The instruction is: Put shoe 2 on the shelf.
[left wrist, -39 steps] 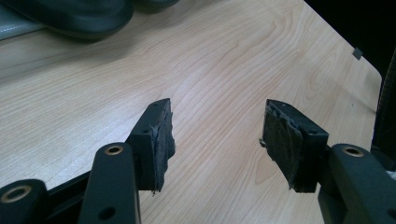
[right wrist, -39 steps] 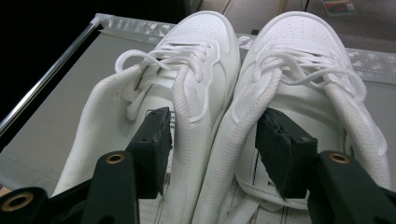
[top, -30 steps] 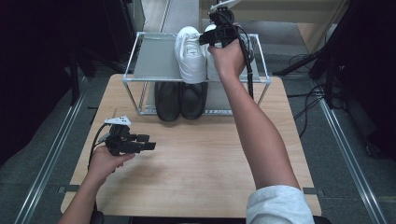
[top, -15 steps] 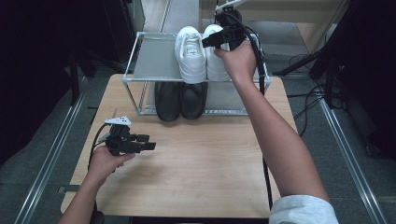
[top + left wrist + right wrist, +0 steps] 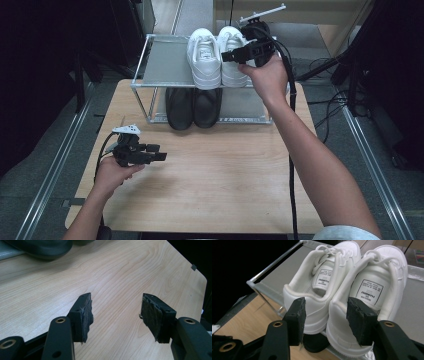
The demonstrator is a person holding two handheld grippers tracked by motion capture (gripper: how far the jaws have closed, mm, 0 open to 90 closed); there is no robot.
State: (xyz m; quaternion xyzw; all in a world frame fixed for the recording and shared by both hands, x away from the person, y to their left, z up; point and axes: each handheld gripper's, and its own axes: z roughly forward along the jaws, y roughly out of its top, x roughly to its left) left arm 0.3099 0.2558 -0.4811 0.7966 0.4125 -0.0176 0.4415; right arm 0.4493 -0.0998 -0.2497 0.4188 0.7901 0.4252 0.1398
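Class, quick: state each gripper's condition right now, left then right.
Left gripper: open, empty, over the light wooden table.
Right gripper: open, holding nothing, jaws just opening, by the white leather sneakers.

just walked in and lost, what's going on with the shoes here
A person is working at a shoe rack on a wooden table. The right hand-held gripper, jaws open and holding nothing, is up at the heels of the white sneakers on the top shelf. Black shoes sit on the shelf below. The left hand-held gripper rests open over the table.
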